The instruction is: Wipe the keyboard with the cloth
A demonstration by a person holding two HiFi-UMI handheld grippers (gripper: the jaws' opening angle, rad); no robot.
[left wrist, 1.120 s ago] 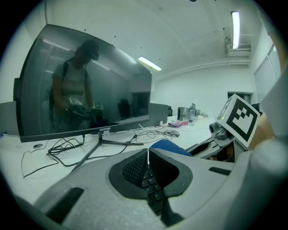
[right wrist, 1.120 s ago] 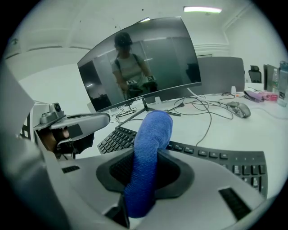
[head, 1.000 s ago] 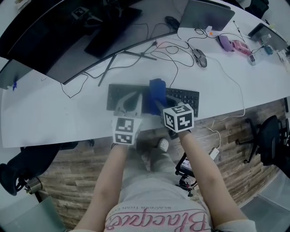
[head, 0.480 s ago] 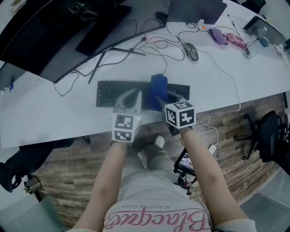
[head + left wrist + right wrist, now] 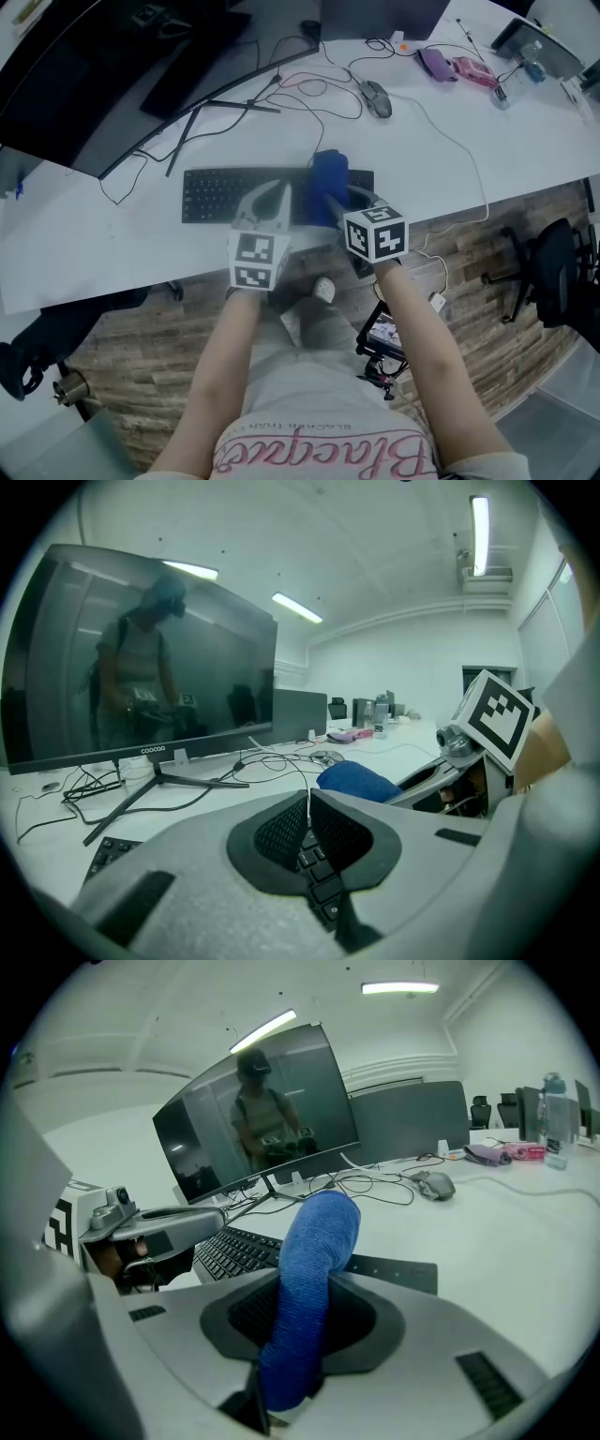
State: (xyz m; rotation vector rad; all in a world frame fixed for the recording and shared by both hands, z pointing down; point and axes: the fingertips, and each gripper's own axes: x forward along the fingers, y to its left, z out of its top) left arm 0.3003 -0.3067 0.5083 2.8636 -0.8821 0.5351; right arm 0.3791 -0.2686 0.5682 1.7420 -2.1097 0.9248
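Within the last second the right tongs, clamped on the rolled blue cloth, had carried it rightward along the keyboard, so the cloth lay just ahead of their tips, over the right-hand keys. The left tongs, closed on nothing, had followed alongside, just left of the cloth. This looked like a wiping stroke under way, nearing the keyboard's right end.

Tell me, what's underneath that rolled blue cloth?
The black keyboard lies beneath the rolled blue cloth, clamped in the right gripper. Keys directly under it are covered; contact cannot be seen.
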